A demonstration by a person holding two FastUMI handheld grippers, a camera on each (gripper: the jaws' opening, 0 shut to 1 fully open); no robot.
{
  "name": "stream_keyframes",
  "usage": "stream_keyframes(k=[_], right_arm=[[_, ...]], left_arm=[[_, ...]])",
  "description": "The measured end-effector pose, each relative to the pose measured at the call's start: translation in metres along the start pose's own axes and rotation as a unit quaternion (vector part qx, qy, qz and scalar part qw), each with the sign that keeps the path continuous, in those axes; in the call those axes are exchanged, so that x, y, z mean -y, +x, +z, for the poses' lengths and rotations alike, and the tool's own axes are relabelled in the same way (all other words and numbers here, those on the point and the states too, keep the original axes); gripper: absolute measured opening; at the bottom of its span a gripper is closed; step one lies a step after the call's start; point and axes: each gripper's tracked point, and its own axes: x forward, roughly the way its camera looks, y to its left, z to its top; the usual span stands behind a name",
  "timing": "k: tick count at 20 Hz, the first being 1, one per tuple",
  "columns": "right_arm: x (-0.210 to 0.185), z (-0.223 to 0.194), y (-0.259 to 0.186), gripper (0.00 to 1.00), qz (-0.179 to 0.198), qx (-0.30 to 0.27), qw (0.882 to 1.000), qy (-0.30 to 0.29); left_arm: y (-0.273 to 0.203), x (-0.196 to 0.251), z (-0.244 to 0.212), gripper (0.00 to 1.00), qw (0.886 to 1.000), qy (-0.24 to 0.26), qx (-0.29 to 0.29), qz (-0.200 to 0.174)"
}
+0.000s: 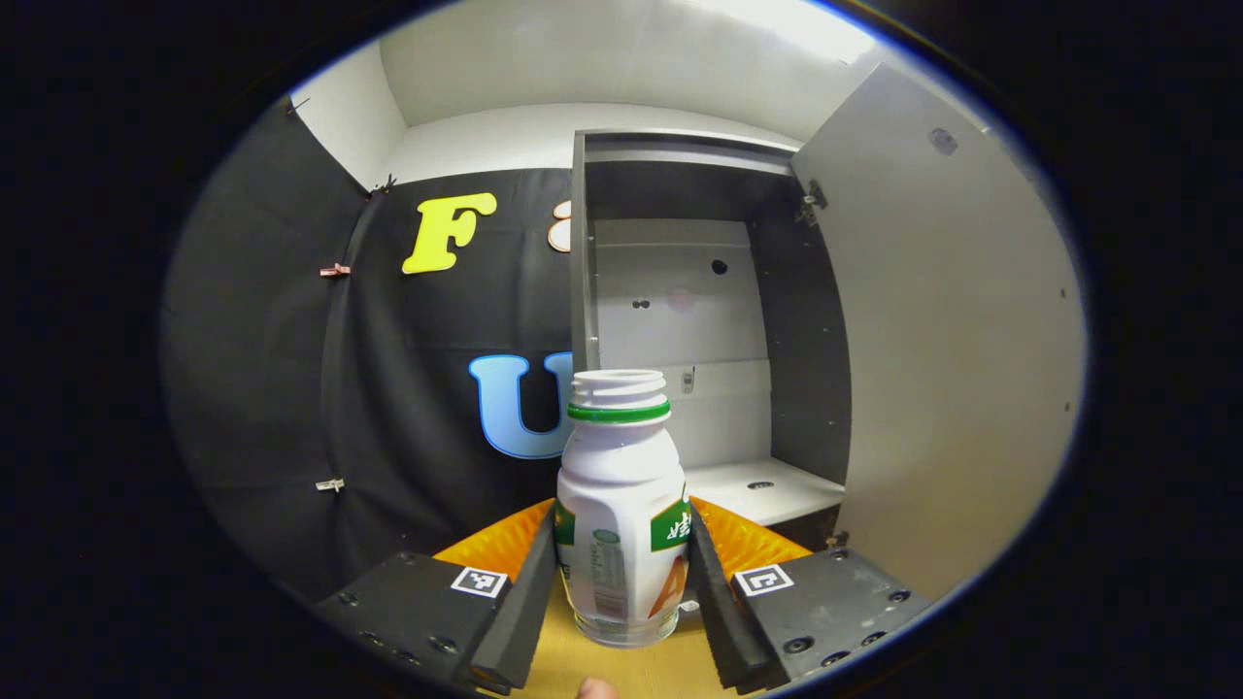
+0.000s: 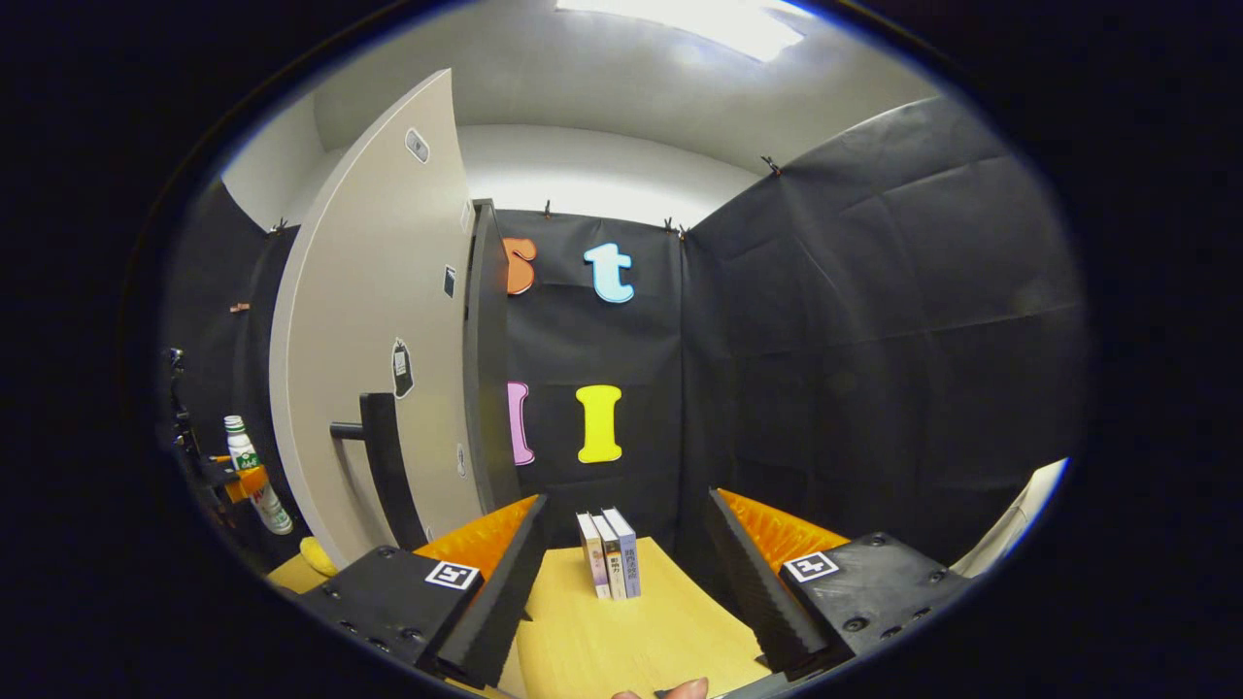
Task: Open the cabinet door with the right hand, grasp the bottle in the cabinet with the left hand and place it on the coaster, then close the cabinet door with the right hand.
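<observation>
A white bottle (image 1: 621,485) with a green neck ring and no cap stands upright between the fingers of my left gripper (image 1: 621,507), which press on both its sides just over the yellow table (image 1: 621,670). Behind it is the grey cabinet (image 1: 680,320), its door (image 1: 952,340) swung wide to the right and its shelf (image 1: 757,485) bare. In the right gripper view the same bottle (image 2: 254,476) shows small at far left, beyond the open door (image 2: 369,320) with its dark handle (image 2: 384,466). My right gripper (image 2: 626,500) is open, holding nothing.
Three books (image 2: 610,553) stand upright on the yellow table (image 2: 621,641) ahead of the right gripper. A small yellow object (image 2: 316,555) lies low on the table by the foot of the door. Black cloth walls close in the booth.
</observation>
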Motion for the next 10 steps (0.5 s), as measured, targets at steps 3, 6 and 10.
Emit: stream_keyframes(k=[3, 6, 10], right_arm=[[0.002, 0.002, -0.001, 0.98, 0.000, 0.007, 1.000, -0.017], [0.002, 0.002, 0.002, 0.98, -0.002, 0.015, 1.000, -0.021], [0.004, 0.000, 0.001, 0.98, -0.012, 0.013, 1.000, -0.024]], left_arm=[[-0.029, 0.001, -0.029, 0.70, 1.000, -0.007, -0.006, 0.000], [-0.051, 0.002, -0.054, 0.70, 1.000, -0.002, -0.009, -0.003], [-0.079, 0.005, -0.100, 0.71, 1.000, 0.010, -0.006, -0.024]])
